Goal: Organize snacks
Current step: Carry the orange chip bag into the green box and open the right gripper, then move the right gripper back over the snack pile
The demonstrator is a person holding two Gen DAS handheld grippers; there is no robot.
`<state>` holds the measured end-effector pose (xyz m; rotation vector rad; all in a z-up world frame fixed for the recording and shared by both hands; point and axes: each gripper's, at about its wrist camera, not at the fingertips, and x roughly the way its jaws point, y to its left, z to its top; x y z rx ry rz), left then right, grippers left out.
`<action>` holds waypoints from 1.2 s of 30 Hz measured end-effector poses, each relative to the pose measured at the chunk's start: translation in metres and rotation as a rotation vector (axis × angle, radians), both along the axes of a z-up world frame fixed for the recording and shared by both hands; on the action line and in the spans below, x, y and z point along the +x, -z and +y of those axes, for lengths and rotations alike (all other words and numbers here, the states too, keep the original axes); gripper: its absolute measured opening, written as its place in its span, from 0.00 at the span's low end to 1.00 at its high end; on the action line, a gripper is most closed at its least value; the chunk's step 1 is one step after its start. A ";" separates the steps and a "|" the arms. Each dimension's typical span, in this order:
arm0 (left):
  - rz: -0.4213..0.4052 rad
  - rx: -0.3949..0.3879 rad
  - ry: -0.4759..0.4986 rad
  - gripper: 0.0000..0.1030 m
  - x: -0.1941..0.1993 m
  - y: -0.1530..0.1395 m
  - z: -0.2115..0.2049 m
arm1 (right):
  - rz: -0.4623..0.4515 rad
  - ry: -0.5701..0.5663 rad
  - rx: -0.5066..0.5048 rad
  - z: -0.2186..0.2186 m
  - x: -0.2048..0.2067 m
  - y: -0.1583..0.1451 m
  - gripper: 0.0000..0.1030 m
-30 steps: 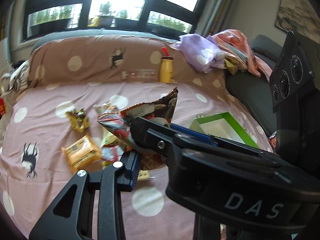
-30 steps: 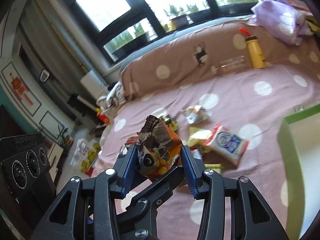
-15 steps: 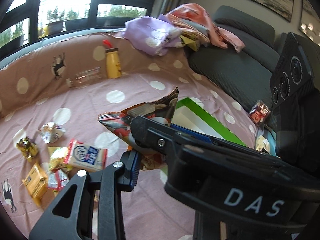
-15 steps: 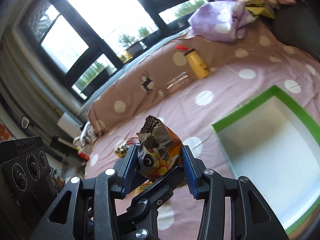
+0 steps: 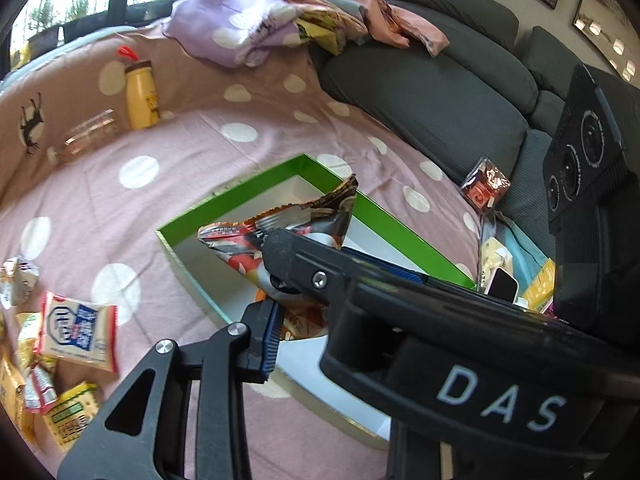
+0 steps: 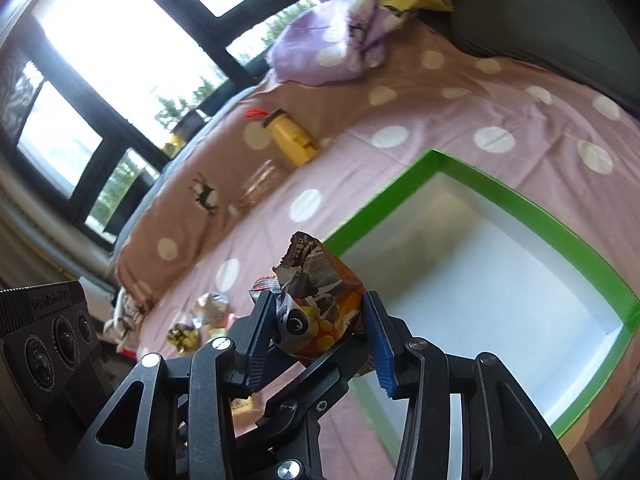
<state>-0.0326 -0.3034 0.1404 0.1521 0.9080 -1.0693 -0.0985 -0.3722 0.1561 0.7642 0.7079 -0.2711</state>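
Note:
My left gripper (image 5: pixel 280 292) is shut on a red and black snack bag (image 5: pixel 280 232) and holds it above the green-rimmed white box (image 5: pixel 248 192). My right gripper (image 6: pixel 320 328) is shut on an orange snack packet (image 6: pixel 320 308) and holds it over the near left corner of the same box (image 6: pixel 500 196). Several loose snack packets (image 5: pixel 76 332) lie on the pink dotted cloth at the left; a few show in the right wrist view (image 6: pixel 208 308).
A yellow bottle (image 5: pixel 140 96) and a clear jar (image 5: pixel 88 136) stand at the back. Purple and pink clothes (image 5: pixel 248 28) lie on the grey sofa (image 5: pixel 432 92). A red packet (image 5: pixel 484 184) and other items sit right of the box.
Both grippers have swung to the right with their packets, from over the loose snack pile to over the green box. The box now fills more of both views.

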 end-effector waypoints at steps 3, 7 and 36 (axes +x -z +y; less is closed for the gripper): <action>0.049 -0.002 0.015 0.29 0.001 0.009 -0.012 | 0.030 0.037 0.016 -0.012 -0.004 0.008 0.46; 0.090 0.003 0.033 0.29 0.001 0.021 -0.022 | 0.070 0.070 0.035 -0.026 -0.009 0.021 0.46; -0.078 0.031 -0.538 0.85 0.032 -0.033 0.181 | 0.028 -0.112 -0.138 0.060 0.026 -0.025 0.84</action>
